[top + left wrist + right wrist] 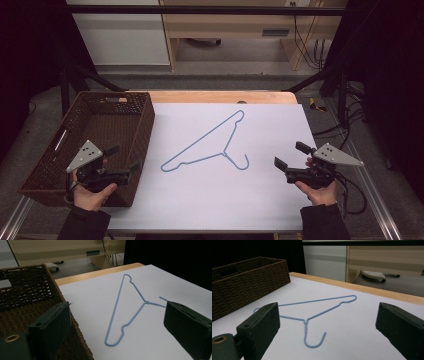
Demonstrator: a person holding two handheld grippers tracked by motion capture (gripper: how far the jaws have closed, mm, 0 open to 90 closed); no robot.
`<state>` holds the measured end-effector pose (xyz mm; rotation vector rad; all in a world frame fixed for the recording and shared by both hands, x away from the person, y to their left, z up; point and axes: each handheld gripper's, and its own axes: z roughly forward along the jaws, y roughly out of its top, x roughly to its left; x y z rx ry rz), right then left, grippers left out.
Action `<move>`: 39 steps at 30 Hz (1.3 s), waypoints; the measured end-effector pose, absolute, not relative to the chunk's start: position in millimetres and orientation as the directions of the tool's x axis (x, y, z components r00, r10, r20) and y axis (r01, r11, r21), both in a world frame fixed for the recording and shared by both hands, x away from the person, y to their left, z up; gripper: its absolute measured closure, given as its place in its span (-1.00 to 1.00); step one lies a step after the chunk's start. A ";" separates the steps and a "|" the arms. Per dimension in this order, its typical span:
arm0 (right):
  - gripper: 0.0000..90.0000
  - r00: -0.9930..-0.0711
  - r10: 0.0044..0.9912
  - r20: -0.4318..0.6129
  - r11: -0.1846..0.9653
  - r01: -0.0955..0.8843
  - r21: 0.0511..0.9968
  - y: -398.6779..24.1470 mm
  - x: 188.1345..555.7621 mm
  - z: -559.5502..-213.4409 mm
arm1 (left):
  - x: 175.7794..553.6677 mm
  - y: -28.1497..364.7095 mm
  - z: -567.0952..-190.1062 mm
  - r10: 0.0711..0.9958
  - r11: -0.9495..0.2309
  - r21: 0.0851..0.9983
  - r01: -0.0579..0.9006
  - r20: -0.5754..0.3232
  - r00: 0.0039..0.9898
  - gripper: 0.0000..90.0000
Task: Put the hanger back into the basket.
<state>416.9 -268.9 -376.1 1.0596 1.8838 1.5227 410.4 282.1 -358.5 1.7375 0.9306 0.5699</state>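
A light blue wire hanger (210, 145) lies flat on the white sheet in the middle of the table, hook toward the front right. My left gripper (122, 159) hovers over the near right corner of the brown wicker basket (75, 140), jaws open and empty. In the left gripper view the hanger (125, 307) lies ahead between the wide jaws. My right gripper (290, 155) is held at the sheet's right side, open and empty, pointing left at the hanger. In the right gripper view the hanger (312, 315) lies just ahead with its hook nearest.
The basket (242, 282) stands at the table's left and looks empty. A wooden table edge (220, 96) runs along the back. Black frame bars and cables (350, 125) flank the table on the right. Cabinets stand on the floor beyond.
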 end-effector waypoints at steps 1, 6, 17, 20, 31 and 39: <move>-0.87 -0.576 0.812 0.091 0.078 0.262 0.962 -269.8 416.8 -375.9 | 410.3 280.4 -358.4 0.807 -0.158 0.936 0.315 -0.062 0.587 -0.84; -0.87 -0.576 0.812 0.096 0.071 0.261 0.963 -270.6 416.9 -375.8 | 410.3 269.8 -358.6 0.792 -0.187 0.930 0.316 -0.047 0.608 -0.84; -0.88 -0.579 0.811 0.088 0.085 0.264 0.961 -266.0 416.3 -376.1 | 411.1 236.9 -355.6 0.741 -0.263 0.916 0.304 -0.010 0.672 -0.83; -0.88 -0.579 0.811 0.083 0.090 0.263 0.960 -265.1 416.8 -376.8 | 412.2 230.6 -356.6 0.730 -0.283 0.910 0.303 -0.001 0.683 -0.83; -0.89 -0.580 0.811 0.080 0.097 0.269 0.958 -263.5 417.9 -377.5 | 425.5 209.4 -361.3 0.696 -0.349 0.878 0.326 0.010 0.718 -0.81; -0.89 -0.579 0.812 0.078 0.099 0.268 0.958 -263.9 417.8 -377.4 | 444.6 177.6 -368.8 0.652 -0.450 0.826 0.338 0.045 0.757 -0.80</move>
